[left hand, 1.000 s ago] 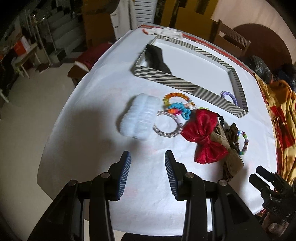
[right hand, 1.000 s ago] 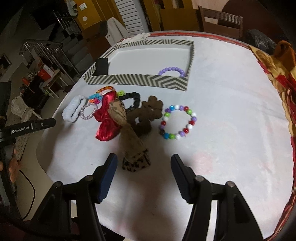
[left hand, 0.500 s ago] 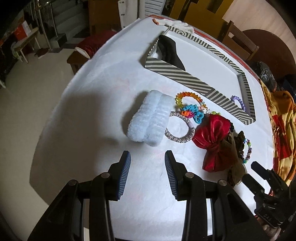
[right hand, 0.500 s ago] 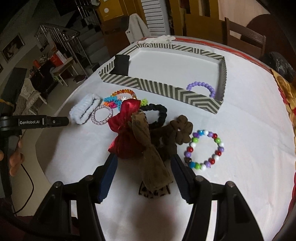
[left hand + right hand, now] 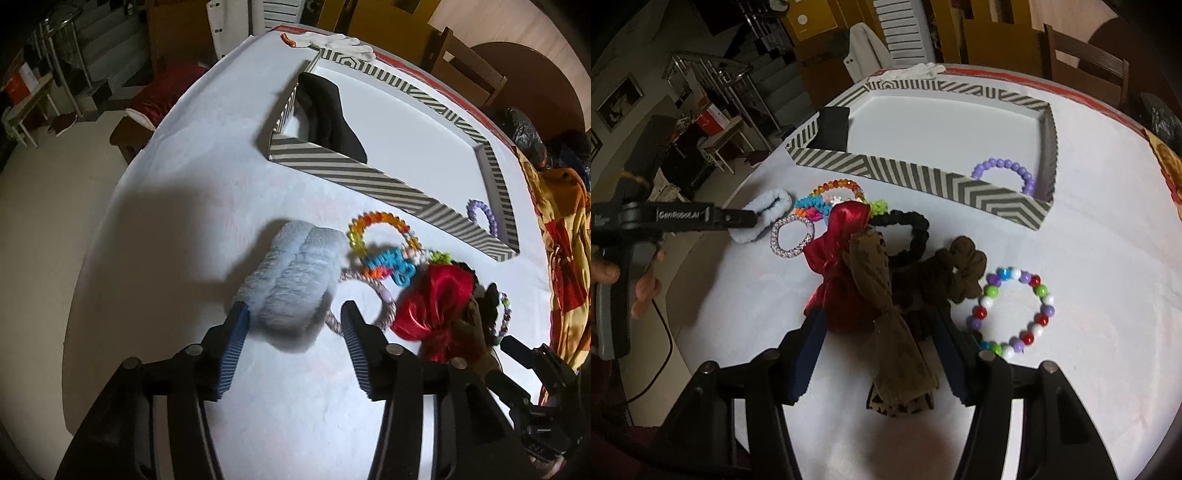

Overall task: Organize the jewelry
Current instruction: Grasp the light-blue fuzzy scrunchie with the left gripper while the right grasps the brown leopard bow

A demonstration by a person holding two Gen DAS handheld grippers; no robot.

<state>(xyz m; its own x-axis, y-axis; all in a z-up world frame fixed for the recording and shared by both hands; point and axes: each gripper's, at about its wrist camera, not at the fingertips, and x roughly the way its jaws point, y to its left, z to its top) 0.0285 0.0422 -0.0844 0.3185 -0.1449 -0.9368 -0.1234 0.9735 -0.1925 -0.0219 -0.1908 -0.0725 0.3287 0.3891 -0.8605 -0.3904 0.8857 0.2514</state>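
A fluffy pale-blue scrunchie [image 5: 291, 280] lies on the white table, its near end between the open fingers of my left gripper [image 5: 291, 325]; it also shows in the right wrist view [image 5: 764, 214]. My right gripper [image 5: 877, 332] is open around a brown bow [image 5: 886, 314] and a red satin bow [image 5: 842, 266]. A striped tray [image 5: 916, 177] holds a purple bead bracelet [image 5: 1004, 173] and a black cloth [image 5: 833, 127]. A multicoloured bead bracelet [image 5: 1015, 310] lies right of the right gripper.
A silver spiral tie [image 5: 790, 236], rainbow bead bracelet [image 5: 380, 229], blue clip [image 5: 391, 264], black scrunchie [image 5: 908, 229] and dark brown scrunchie [image 5: 956, 269] crowd the table's middle. A white glove [image 5: 332, 40] lies behind the tray. A patterned cloth [image 5: 561, 240] hangs at the right edge.
Both grippers moved forward. The left one now has the pale-blue scrunchie's end between its fingers and has opened wider; the right one now straddles the brown and red bows.
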